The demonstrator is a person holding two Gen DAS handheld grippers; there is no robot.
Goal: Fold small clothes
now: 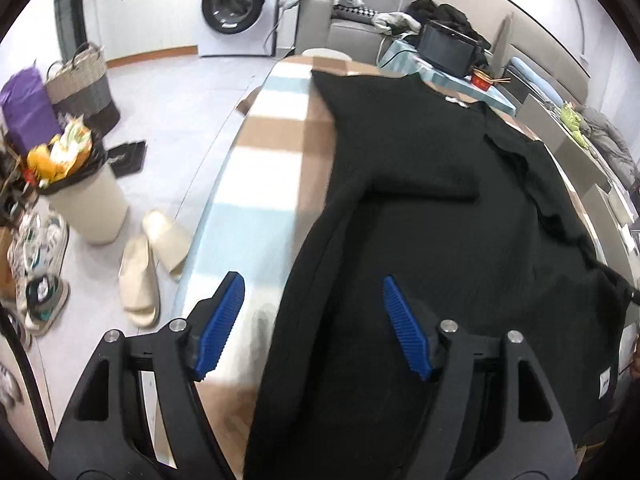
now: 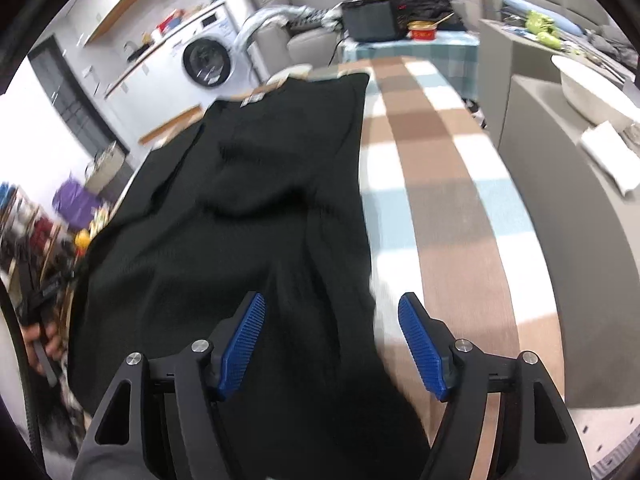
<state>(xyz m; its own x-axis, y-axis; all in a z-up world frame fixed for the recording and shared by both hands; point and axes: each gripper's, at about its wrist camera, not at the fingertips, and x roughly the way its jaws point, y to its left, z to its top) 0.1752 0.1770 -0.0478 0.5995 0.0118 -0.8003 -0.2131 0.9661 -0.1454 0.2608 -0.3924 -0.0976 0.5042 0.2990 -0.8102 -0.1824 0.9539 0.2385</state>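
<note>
A black knit top [image 1: 432, 216] lies spread lengthwise on a table covered with a brown, white and light-blue checked cloth [image 1: 264, 168]; its sides are folded inward, with a sleeve lying across the middle. It also shows in the right wrist view [image 2: 248, 216]. My left gripper [image 1: 312, 320] is open over the garment's near left edge, holding nothing. My right gripper [image 2: 332, 340] is open over its near right edge, holding nothing. The garment's near hem is hidden below both grippers.
To the left on the floor are a full waste bin [image 1: 84, 196], cream slippers [image 1: 152, 264], sneakers [image 1: 40, 264] and a woven bag [image 1: 84, 84]. A washing machine [image 1: 236, 8] stands behind. A black box [image 1: 448, 48] and red bowl [image 1: 482, 79] sit beyond the table; grey cabinets [image 2: 560, 208] flank the right.
</note>
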